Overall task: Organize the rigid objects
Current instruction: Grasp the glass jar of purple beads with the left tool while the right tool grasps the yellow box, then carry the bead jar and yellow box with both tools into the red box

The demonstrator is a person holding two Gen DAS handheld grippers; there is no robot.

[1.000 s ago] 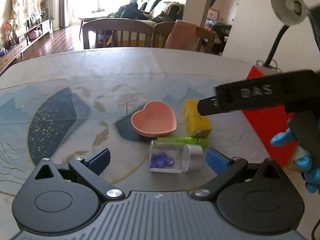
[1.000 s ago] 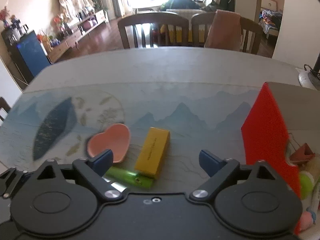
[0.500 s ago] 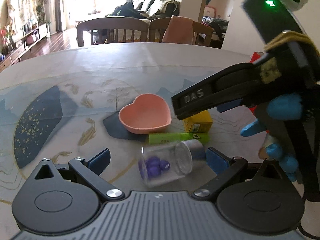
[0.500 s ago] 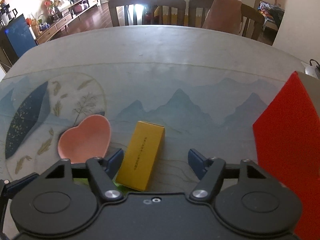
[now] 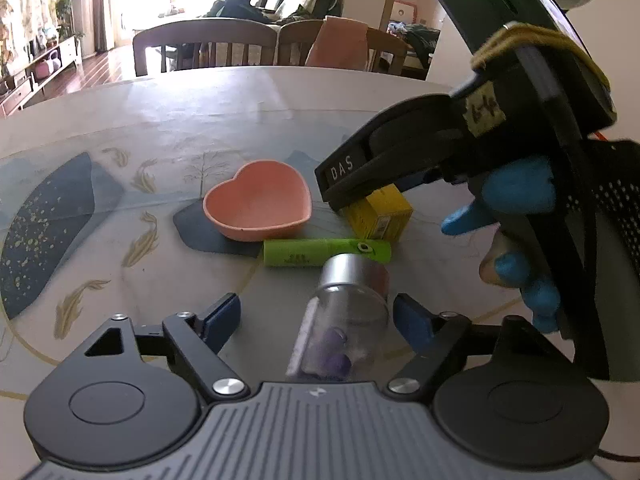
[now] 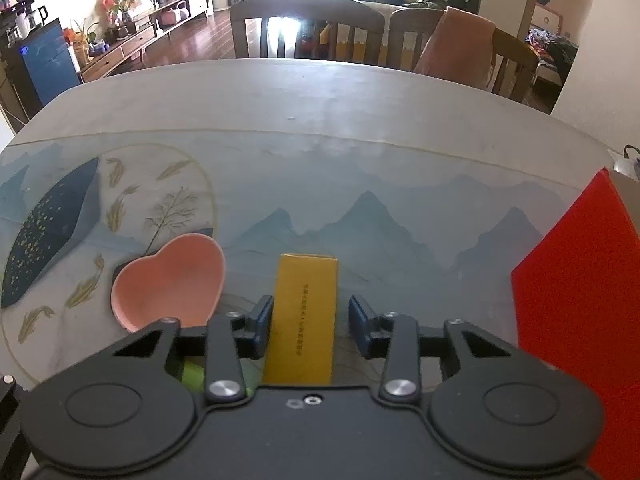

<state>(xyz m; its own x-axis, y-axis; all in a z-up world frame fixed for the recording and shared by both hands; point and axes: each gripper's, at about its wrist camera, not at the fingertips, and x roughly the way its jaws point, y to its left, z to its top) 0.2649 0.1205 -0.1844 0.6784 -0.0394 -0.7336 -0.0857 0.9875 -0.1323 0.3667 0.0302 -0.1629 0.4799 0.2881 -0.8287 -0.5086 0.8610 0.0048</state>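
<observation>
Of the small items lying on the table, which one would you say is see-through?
The glass jar with the silver lid, holding purple pieces; the yellow box and green tube are opaque.

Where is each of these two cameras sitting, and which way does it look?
Left wrist: on the left gripper, looking down along its fingers at a clear jar; the gloved hand holding the right gripper shows.
Right wrist: on the right gripper, closing around a yellow box.
Both show the pink heart dish, box and table.

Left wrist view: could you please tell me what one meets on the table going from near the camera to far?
Clear jar with purple pieces, between the closing left gripper jaws → green tube → pink heart bowl.
</observation>
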